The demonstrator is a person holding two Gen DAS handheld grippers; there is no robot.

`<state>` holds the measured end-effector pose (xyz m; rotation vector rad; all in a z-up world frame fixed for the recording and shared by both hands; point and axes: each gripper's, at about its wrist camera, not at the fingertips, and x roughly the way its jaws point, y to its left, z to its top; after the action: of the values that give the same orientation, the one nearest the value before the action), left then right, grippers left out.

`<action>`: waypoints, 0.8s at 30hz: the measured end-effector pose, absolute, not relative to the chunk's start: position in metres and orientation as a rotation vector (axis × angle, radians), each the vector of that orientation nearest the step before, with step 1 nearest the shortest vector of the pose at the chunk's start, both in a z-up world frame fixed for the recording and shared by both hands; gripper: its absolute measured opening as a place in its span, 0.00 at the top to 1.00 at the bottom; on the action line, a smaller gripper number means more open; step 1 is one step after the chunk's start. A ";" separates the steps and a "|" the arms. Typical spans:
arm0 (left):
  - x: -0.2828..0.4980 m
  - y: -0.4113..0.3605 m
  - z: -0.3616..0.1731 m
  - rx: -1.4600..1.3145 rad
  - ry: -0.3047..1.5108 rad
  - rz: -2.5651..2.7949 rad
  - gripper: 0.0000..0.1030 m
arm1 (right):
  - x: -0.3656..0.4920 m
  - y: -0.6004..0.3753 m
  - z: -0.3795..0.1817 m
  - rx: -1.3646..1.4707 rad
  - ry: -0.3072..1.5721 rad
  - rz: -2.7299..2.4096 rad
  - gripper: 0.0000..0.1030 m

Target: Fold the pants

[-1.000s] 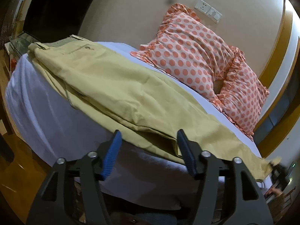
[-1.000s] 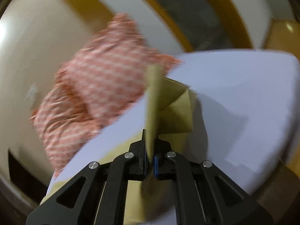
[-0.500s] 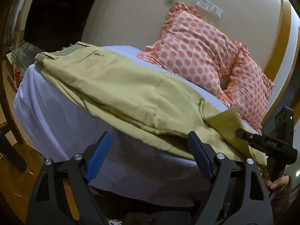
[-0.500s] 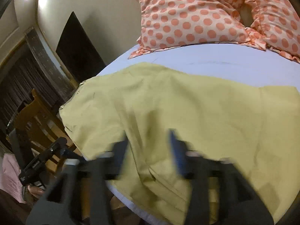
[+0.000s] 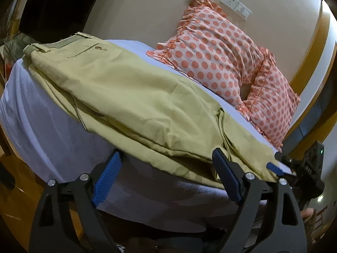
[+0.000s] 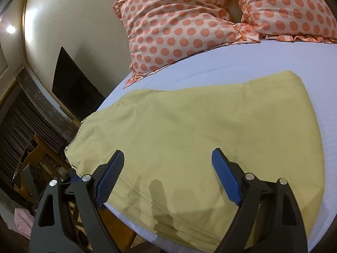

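The khaki pants lie folded lengthwise on the bed, which is covered in a pale lavender sheet; their waistband and a buttoned pocket are at the end of the bed away from the polka-dot pillows, and the doubled-over leg end is nearer those pillows. The left tool sits low at the near edge of the bed, its blue-padded fingers spread wide with nothing between them. The right tool hangs above the pants, likewise spread and empty, its shadows falling on the cloth. A wall socket sits above the pillows.
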<state>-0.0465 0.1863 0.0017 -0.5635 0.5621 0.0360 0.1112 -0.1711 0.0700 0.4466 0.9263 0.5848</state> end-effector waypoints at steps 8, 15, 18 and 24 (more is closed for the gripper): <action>-0.032 0.230 0.015 -0.670 0.510 0.115 0.16 | 0.110 -0.170 0.064 0.465 0.923 0.585 0.15; -0.016 0.328 0.011 -0.909 0.459 0.277 0.39 | 0.107 -0.176 0.062 0.486 0.894 0.590 0.15; -0.011 0.356 0.009 -1.002 0.491 0.332 0.68 | 0.106 -0.179 0.062 0.497 0.884 0.598 0.15; 0.024 0.318 0.067 -0.592 0.601 0.444 0.89 | 0.105 -0.196 0.065 0.527 0.847 0.584 0.15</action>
<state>0.0239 0.3176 0.0668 -0.5916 0.6014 0.4441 0.1049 -0.1962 0.0649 0.5270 0.8468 0.5845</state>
